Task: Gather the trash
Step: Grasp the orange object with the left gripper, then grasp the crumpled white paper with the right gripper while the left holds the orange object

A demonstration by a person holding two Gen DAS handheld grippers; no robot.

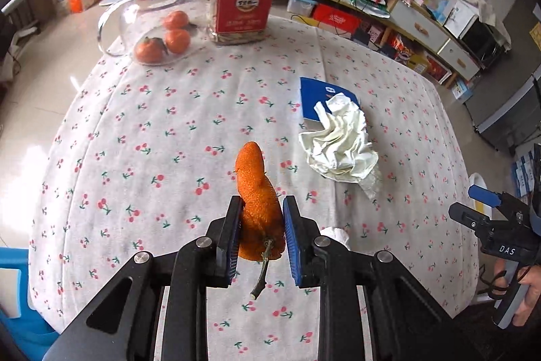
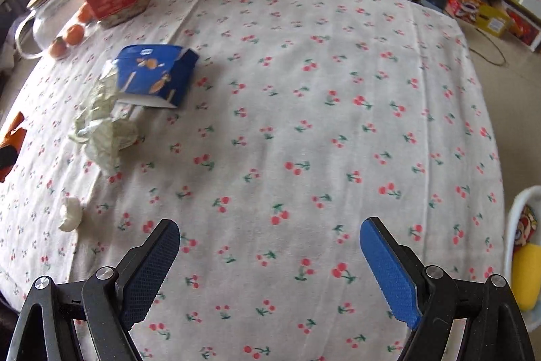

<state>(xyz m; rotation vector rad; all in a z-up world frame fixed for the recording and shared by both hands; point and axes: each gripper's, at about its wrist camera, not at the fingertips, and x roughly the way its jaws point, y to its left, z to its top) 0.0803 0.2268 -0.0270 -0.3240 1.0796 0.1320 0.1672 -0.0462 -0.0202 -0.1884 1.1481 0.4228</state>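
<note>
Between the left tool's [image 1: 260, 212] pads, orange peel [image 1: 257, 192]; right tool [image 2: 269, 237] wide apart.

Ahead of the right claw [image 2: 269, 263]: bare surface [image 2: 304, 90]; off left, crumpled tissue [image 2: 101, 127] and blue packet [image 2: 159, 73] (touching) block passage.

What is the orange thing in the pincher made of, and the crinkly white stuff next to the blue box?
The orange thing looks like mandarin peel: dimpled matte skin with a stem attached. The crinkly white stuff seems to be crumpled tissue or paper, soft-creased and dull.
</note>
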